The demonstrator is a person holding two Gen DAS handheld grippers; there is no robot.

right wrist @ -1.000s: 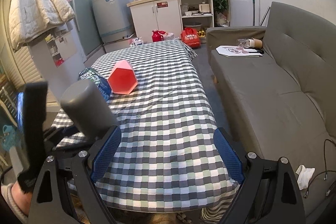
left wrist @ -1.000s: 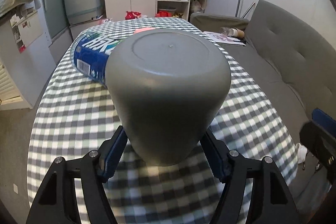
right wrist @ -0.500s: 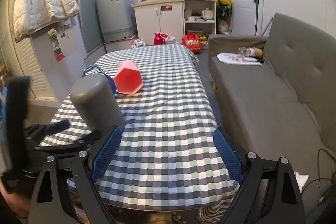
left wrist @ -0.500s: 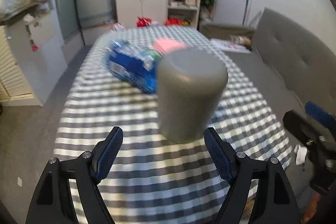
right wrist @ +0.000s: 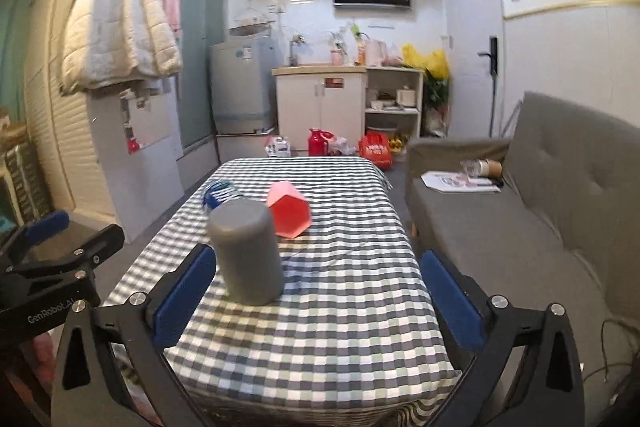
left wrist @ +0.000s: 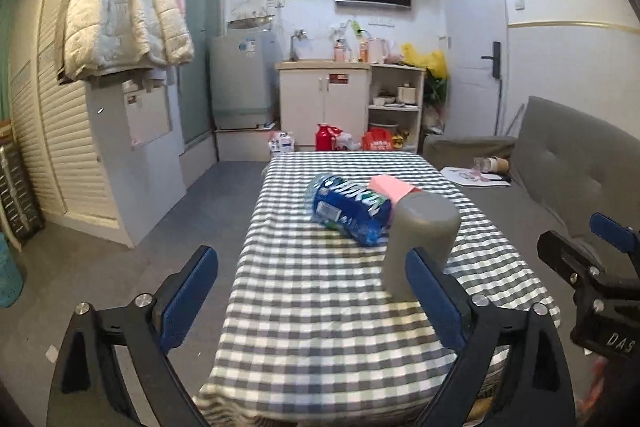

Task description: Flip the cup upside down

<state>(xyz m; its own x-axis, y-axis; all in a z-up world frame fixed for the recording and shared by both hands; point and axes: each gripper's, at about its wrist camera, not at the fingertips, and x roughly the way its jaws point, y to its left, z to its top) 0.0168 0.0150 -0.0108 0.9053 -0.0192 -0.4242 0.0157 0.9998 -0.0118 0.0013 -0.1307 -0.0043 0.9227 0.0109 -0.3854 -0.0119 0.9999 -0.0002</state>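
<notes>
Cup upside down on our table

We see the grey cup (left wrist: pixel 420 243) inverted near the tablecloth's (left wrist: pixel 320 307) right edge, our left gripper (left wrist: pixel 312 291) spread wide, empty.

One grey cup (right wrist: pixel 247 254), one blue bottle (left wrist: pixel 349 211), one red container (right wrist: pixel 289 209), two grippers.

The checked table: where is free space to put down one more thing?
Free cloth lies right of the grey cup up to the sofa-side edge of the table, and behind the red cup toward the far edge. It is crowded around the blue pack.
</notes>
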